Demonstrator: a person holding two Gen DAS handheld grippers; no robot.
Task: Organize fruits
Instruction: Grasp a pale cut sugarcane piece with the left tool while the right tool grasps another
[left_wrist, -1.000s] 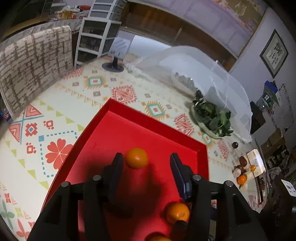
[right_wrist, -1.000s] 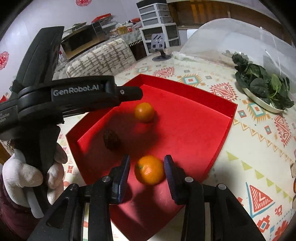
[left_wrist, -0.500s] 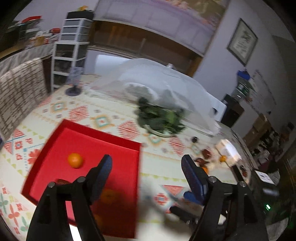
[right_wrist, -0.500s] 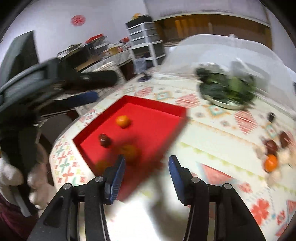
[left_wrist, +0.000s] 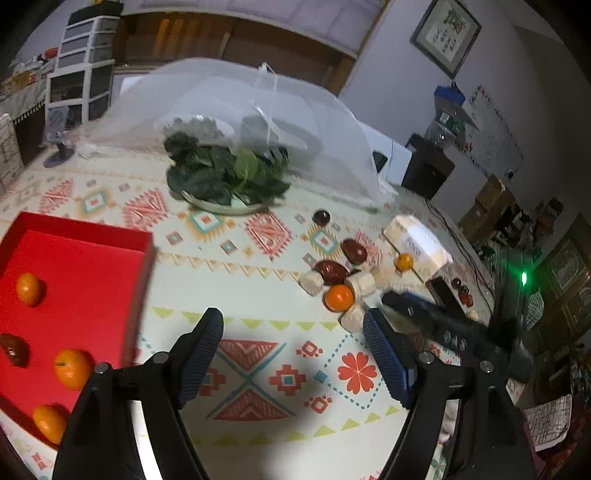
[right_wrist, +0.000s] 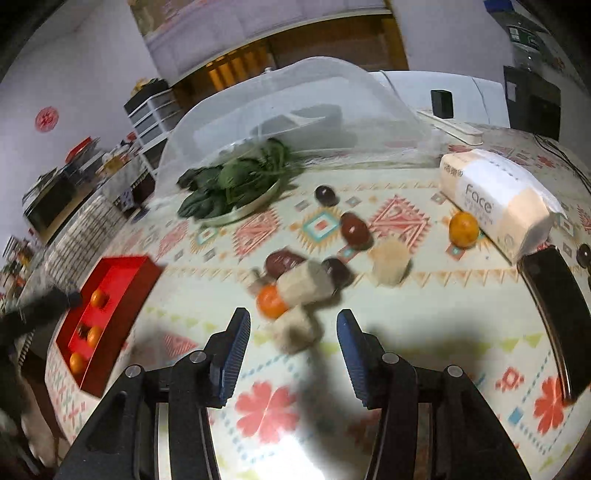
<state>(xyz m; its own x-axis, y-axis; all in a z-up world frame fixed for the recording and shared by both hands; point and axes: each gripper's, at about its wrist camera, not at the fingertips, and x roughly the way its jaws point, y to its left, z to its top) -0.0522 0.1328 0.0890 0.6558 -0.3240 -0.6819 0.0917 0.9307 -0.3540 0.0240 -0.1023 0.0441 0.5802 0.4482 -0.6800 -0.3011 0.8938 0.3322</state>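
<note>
Left gripper (left_wrist: 293, 349): fingers spread wide, nothing between them, nothing touched; it hangs above the patterned tablecloth (left_wrist: 258, 354). Right gripper (right_wrist: 291, 349): fingers likewise wide apart and empty, over the same cloth, pointed toward the loose pile of fruit.

Hard to read: the right wrist view is smeared by motion around the pile, so edges of the pale pieces run together. In the left wrist view the red tray (left_wrist: 85, 236) is cut off at the left edge of the picture. The right gripper's dark body shows at the right of the left wrist view, blurred.

Fruit in the tray, left wrist view: three oranges, one far (left_wrist: 28, 289), one nearer (left_wrist: 72, 369), one at the near edge (left_wrist: 49, 423), plus one dark brown fruit (left_wrist: 14, 349) partly cut off.

Fruit loose on the cloth, right wrist view: an orange (right_wrist: 271, 302) just beyond the finger gap, touching a pale cylindrical piece (right_wrist: 308, 284); another pale piece (right_wrist: 297, 328) nearer; a third (right_wrist: 390, 260) to the right. Dark reddish-brown fruits (right_wrist: 355, 230) sit among them. A second loose orange (right_wrist: 464, 229) lies against the tissue pack (right_wrist: 498, 206).

Far side: plate of greens (right_wrist: 236, 184), mesh food cover (right_wrist: 295, 107) behind it. Black phone (right_wrist: 557, 314) at right.
</note>
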